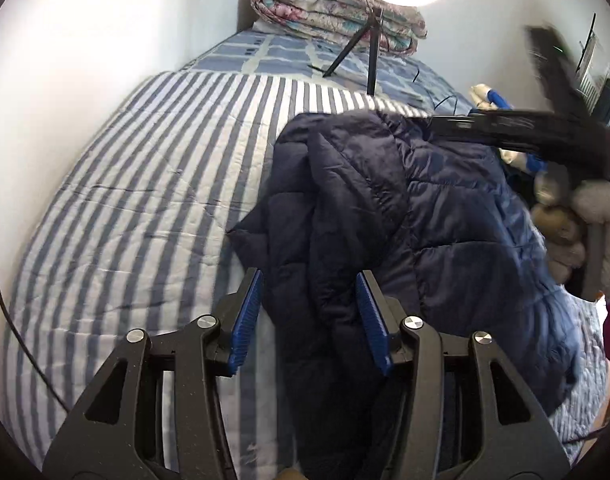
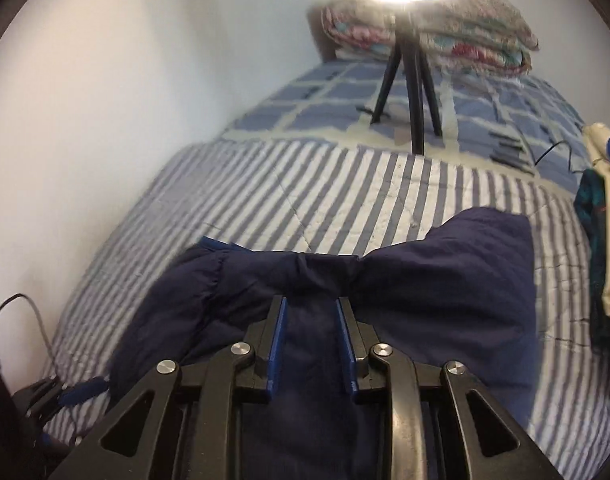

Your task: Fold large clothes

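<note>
A dark navy puffer jacket [image 1: 417, 200] lies bunched on the blue-and-white striped bedspread [image 1: 145, 184]. My left gripper [image 1: 309, 276] is open, its blue pads [image 1: 247, 320] on either side of a hanging fold of the jacket. In the right wrist view the jacket [image 2: 425, 300] spreads across the striped bedspread [image 2: 345, 200]. My right gripper [image 2: 311, 304] has its jaws closed on a fold of the jacket between the blue pads [image 2: 279, 344]. The right gripper's body [image 1: 545, 136] shows blurred over the jacket in the left wrist view.
A ring light on a black tripod [image 1: 369, 52] stands on the checked blanket [image 1: 273, 52] at the far end, before a folded floral quilt [image 1: 337, 12]. A white wall [image 1: 85, 60] borders the bed's left. Other clothes [image 2: 601, 248] lie at the right. A cable [image 2: 33, 320] hangs at left.
</note>
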